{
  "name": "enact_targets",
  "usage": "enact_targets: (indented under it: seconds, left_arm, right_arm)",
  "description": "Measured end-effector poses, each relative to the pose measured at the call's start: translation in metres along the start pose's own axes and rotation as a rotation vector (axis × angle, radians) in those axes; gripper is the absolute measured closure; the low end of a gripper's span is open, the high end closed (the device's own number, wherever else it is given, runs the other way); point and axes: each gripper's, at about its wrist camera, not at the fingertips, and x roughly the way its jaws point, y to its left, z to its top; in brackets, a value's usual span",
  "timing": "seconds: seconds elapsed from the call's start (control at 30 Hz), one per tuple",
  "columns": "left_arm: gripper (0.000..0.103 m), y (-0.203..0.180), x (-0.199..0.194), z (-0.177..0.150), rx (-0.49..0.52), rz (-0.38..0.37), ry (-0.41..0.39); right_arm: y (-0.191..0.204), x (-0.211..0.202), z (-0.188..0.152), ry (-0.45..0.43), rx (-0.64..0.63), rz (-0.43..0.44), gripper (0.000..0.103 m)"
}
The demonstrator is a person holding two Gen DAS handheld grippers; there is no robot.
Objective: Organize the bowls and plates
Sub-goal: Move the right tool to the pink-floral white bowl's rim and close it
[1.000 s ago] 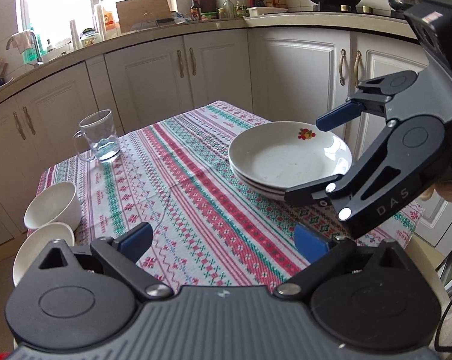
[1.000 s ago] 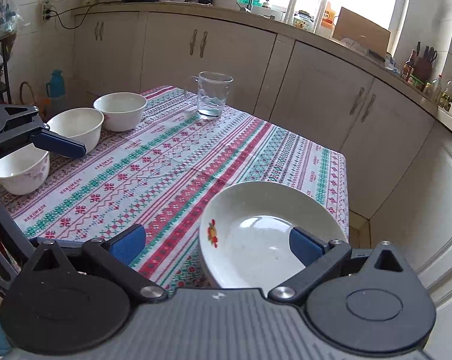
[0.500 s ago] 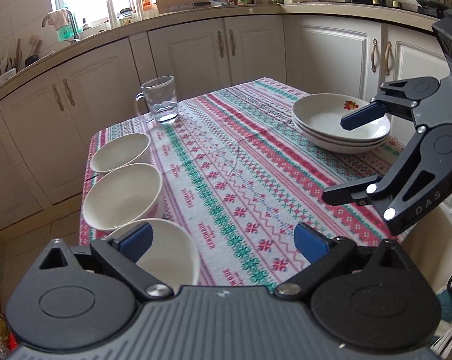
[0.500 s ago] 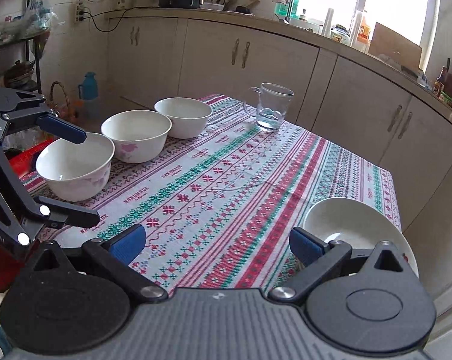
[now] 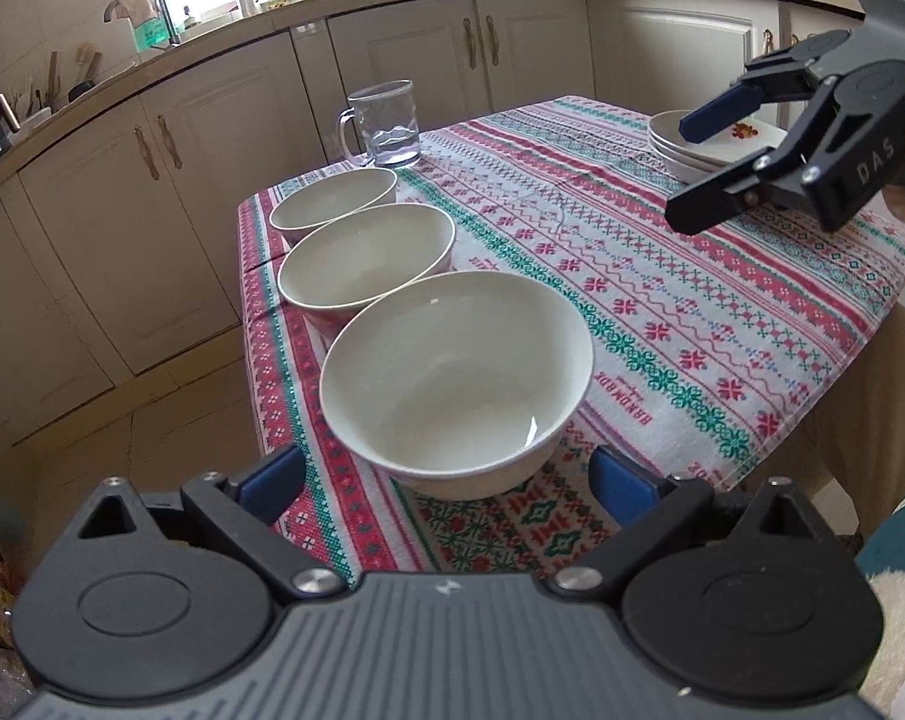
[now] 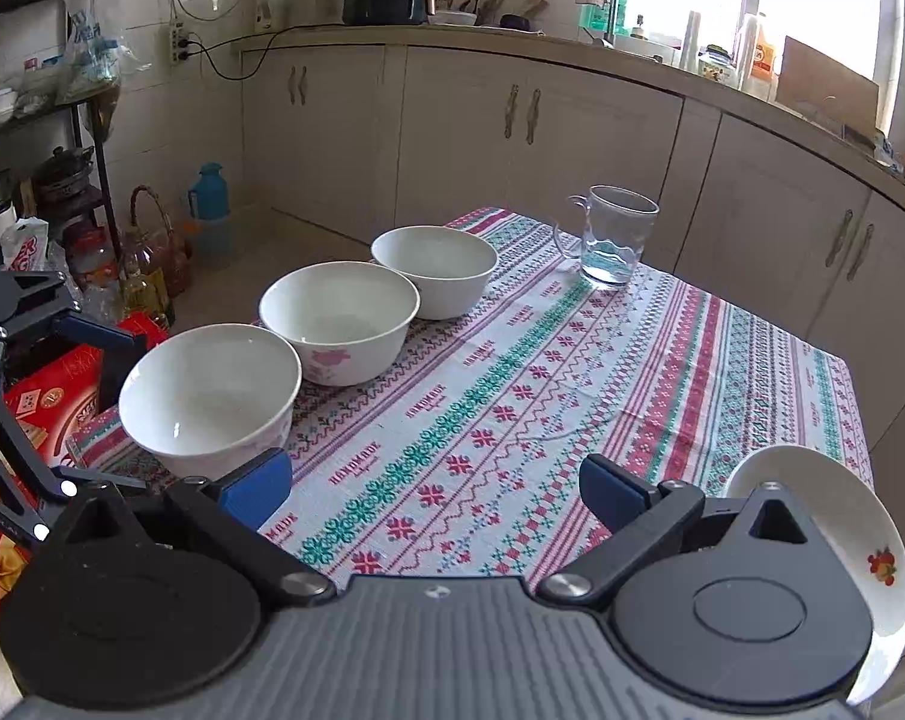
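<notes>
Three white bowls stand in a row along the left edge of the table (image 5: 722, 324), running from the near bowl (image 5: 458, 384) out toward 11 o'clock in the left wrist view: then the middle bowl (image 5: 365, 264), then the far bowl (image 5: 332, 204). The near and middle bowls look to be touching; the far one sits just beside the middle. A glass mug (image 5: 386, 126) stands beyond them at 12 o'clock.

The left claw (image 5: 446, 480) is spread wide and holds nothing. The near bowl lies straight ahead of it at 12 o'clock, just beyond the fingertips, its rim about as wide as the gap between them.

The right claw (image 6: 434, 483) is also wide open and empty, over bare cloth. From it the bowls lie at 10 to 11 o'clock, and the stacked plates (image 6: 872, 546) at 4 o'clock, at the table's right edge.

The left claw is clearly the nearer to the bowls. My judgement: nesting the bowls comes next, starting with the near one.
</notes>
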Motion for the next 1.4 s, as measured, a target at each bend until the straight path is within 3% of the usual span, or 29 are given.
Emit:
enact_targets:
  seconds: [0.37,0.47,0.53,0.67,1.03,1.4]
  left_arm:
    - [0.006,0.016,0.019,-0.004,0.019,-0.102,-0.033]
    - [0.006,0.017,0.022,-0.004,0.031,-0.124,-0.042]
    - [0.007,0.018,0.024,-0.004,0.034,-0.135,-0.045]
    - [0.013,0.019,0.026,-0.005,0.039,-0.155,-0.044]
    - [0.015,0.022,0.028,-0.004,0.042,-0.177,-0.048]
    - [0.016,0.019,0.026,-0.001,0.048,-0.177,-0.039]
  right_arm:
    - [0.043,0.038,0.030,0.041,-0.035,0.148,0.002]
    - [0.049,0.049,0.034,0.060,-0.044,0.171,0.007]
    - [0.053,0.056,0.035,0.077,-0.045,0.186,0.016]
    - [0.055,0.067,0.036,0.104,-0.034,0.204,0.021]
    - [0.057,0.083,0.039,0.146,-0.007,0.265,0.045]
    - [0.056,0.083,0.039,0.145,-0.004,0.273,0.045]
